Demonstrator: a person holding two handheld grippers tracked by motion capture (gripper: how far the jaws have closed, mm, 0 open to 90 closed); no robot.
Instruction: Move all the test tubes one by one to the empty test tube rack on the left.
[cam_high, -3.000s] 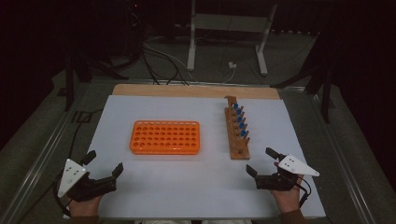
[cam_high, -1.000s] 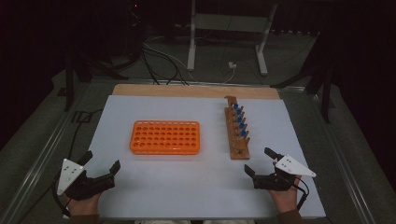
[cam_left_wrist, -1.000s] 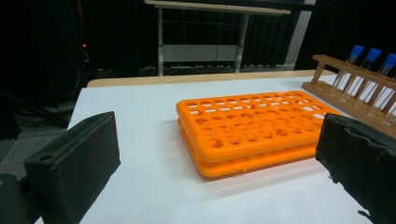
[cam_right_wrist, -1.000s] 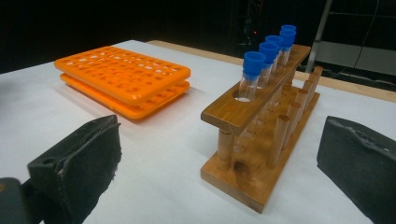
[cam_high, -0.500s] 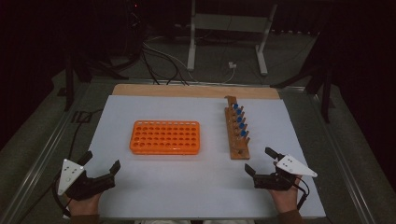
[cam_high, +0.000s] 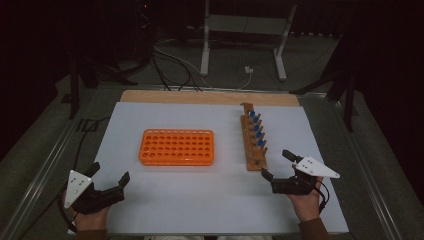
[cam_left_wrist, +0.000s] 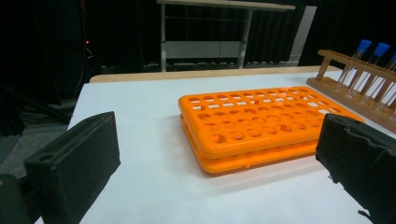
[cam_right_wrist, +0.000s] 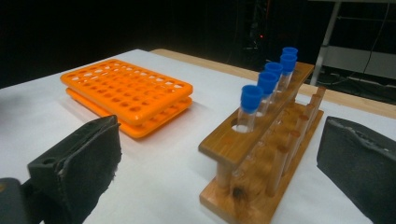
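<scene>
— Listing the table's contents first: on the white table sheet (cam_high: 165, 200) we count one flat orange plastic tube rack with rows of round holes (cam_high: 177, 147) near the middle, and one long wooden test-tube rack (cam_high: 254, 144) to its right, well apart from it. What do we enter for the tubes?

— From the high view we can log the clear test tubes with blue caps (cam_high: 256, 128) as standing upright in the wooden rack's far half, but not their number with certainty. The right gripper view shows them closer (cam_right_wrist: 252, 108): four blue caps in a row, and the nearest holes of the wooden rack (cam_right_wrist: 261, 154) empty. The left gripper view adds that the orange rack (cam_left_wrist: 261, 125) is two-tiered and that every hole we see in it is empty.

— And the tools?

— The left gripper (cam_high: 107, 177) sits at the near left corner of the sheet, jaws spread apart, holding nothing; its own view has the orange rack ahead between the jaws. The right gripper (cam_high: 278, 165) rests just beside the near end of the wooden rack, jaws likewise spread wide and empty. Whether it touches the rack we cannot tell from above; its own view shows the rack's end lying between the jaws with clear gaps on both sides.
</scene>
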